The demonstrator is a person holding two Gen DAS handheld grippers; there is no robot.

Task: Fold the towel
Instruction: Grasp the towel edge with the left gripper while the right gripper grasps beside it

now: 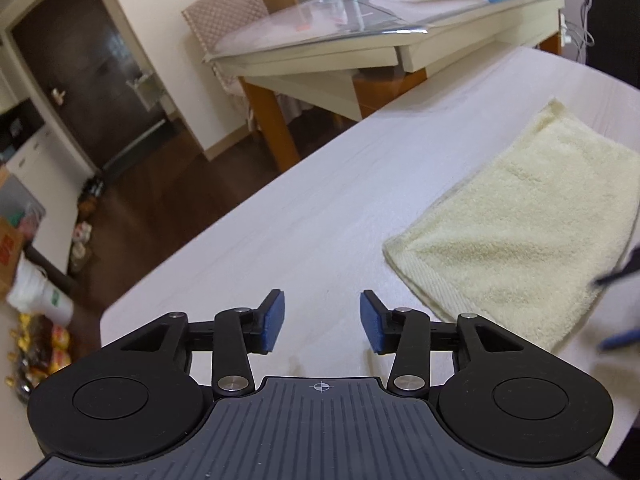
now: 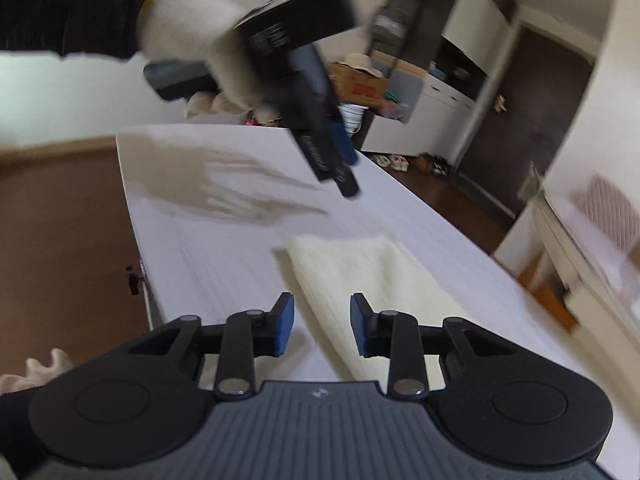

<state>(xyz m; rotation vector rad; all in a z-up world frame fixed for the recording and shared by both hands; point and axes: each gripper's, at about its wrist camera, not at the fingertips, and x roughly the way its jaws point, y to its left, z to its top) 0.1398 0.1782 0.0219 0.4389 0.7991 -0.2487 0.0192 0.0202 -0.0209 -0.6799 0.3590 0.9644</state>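
A pale yellow towel [image 1: 516,232] lies folded flat on the white table [image 1: 304,216]. In the left wrist view my left gripper [image 1: 322,322] is open and empty, above bare table just left of the towel's near corner. In the right wrist view my right gripper [image 2: 322,330] is open and empty, just above the near end of the towel [image 2: 368,280]. The left gripper [image 2: 340,160] also shows there, blurred, held in a gloved hand [image 2: 208,52] above the far part of the table. The right gripper's blurred tips show at the right edge of the left wrist view [image 1: 618,308].
The table's left edge [image 1: 200,240] drops to a dark wood floor. A cluttered desk [image 1: 360,40] with a chair [image 1: 228,20] stands beyond the table. Boxes and bags [image 1: 24,280] lie on the floor at the left. A dark door [image 2: 532,120] is at the back.
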